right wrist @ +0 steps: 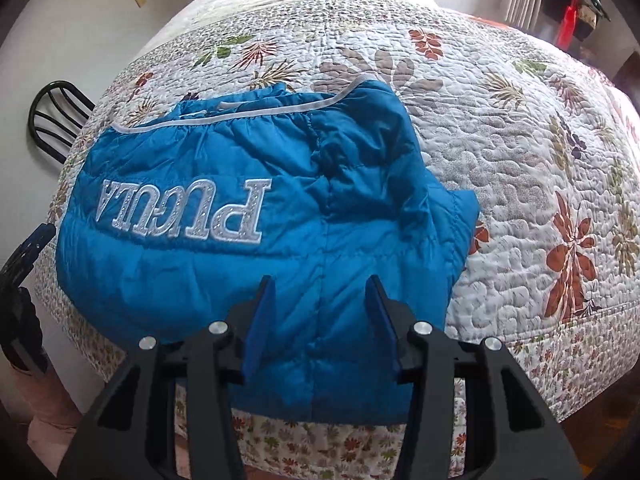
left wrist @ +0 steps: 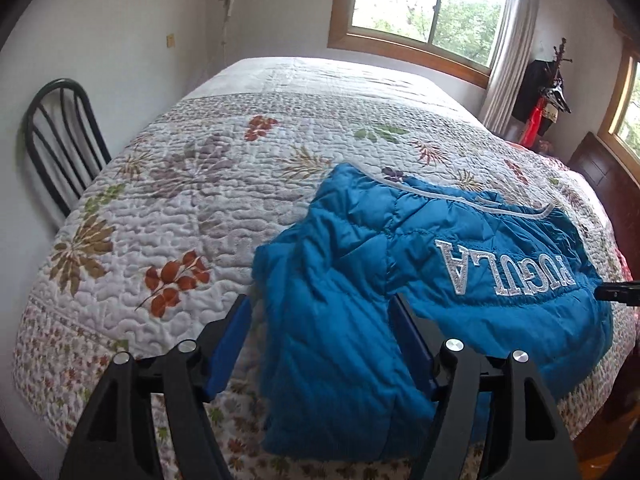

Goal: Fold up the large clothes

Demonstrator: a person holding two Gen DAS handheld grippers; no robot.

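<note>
A blue quilted jacket (left wrist: 400, 280) with silver letters lies folded on the bed, its lower part draped over the near edge; the right wrist view shows the jacket (right wrist: 240, 200) from the other side. My left gripper (left wrist: 320, 304) stands open above the jacket's left part, fingers on either side of a sleeve fold, nothing clamped. My right gripper (right wrist: 322, 284) is also open, hovering over the jacket's near right part. The left gripper's blue finger (right wrist: 34, 240) shows at the left edge of the right wrist view.
A floral quilted bedspread (left wrist: 200, 200) covers the bed. A dark metal chair (left wrist: 60, 140) stands at the bed's left side. A window (left wrist: 424, 0) and a curtain (left wrist: 508, 60) are behind. A dark wooden headboard (left wrist: 600, 176) is at the right.
</note>
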